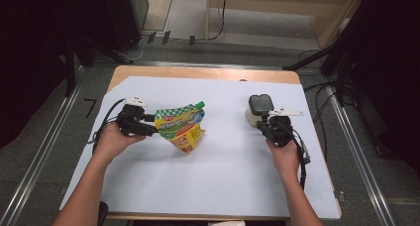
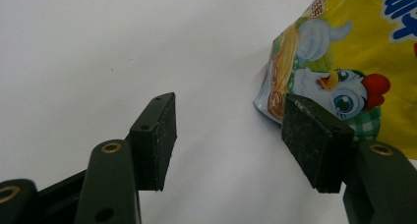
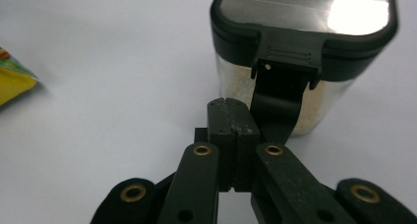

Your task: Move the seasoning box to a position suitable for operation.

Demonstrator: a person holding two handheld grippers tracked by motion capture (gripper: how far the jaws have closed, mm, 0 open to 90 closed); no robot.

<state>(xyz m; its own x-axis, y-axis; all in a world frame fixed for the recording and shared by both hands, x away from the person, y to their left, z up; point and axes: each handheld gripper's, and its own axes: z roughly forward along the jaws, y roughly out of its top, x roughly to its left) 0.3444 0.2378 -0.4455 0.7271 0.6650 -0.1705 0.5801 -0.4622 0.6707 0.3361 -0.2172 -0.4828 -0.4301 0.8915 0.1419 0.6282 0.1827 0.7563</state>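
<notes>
My left hand-held gripper [image 2: 228, 135] gapes beside the pouch [image 2: 344, 62]; my right hand-held gripper [image 3: 235, 130] is clenched empty, the jar's [image 3: 300, 52] latch [image 3: 280, 96] just ahead.

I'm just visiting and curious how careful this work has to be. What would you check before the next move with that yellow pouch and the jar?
1. Left tool open: ok, its jaws stand wide apart.
2. Yellow and green printed plastic pouch between those jaws: not ok, it lies beside the right jaw, not yet in the gap.
3. Right tool free: ok, its jaws are pressed together on nothing.
4. Clear jar with the black clip-on lid upright: ok, it stands just ahead of the right tool.
5. Lid latched: cannot tell; the black clip hangs down the front.
6. White table cover bare between the two: ok.
</notes>
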